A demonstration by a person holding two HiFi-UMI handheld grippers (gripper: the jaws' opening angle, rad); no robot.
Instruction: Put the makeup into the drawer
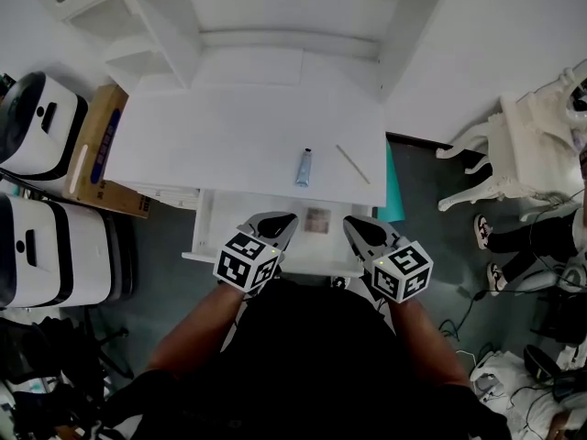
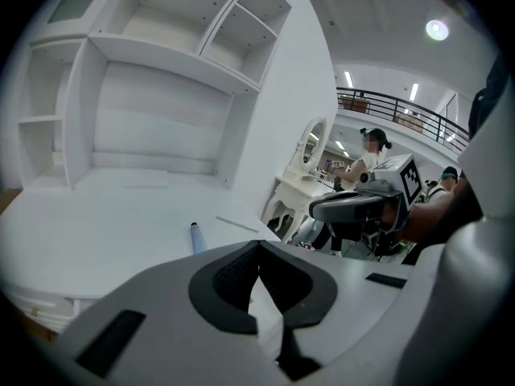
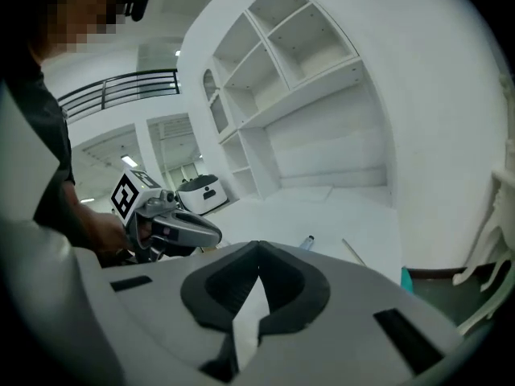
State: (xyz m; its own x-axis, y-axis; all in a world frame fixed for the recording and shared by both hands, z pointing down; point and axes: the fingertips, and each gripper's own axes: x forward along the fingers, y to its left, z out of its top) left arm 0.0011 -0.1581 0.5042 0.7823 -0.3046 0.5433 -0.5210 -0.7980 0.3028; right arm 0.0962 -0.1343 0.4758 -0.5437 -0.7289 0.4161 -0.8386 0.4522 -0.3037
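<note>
- The drawer (image 1: pixel 220 232) stands open upward, with one small flat item (image 1: pixel 317 219) inside.
- Just behind the drawer, a tube (image 1: pixel 304 167) and a thin stick (image 1: pixel 352 164) lie on the worktop (image 1: pixel 211 136); shelf walls (image 1: pixel 170 44) rise beyond.

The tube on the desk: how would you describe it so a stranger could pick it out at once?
Find the white desk with shelves behind it. Near its front edge, just behind the open drawer, lies the tube. It is short and pale blue with a dark cap, unlike the thin pale stick slanting to its right.
</note>
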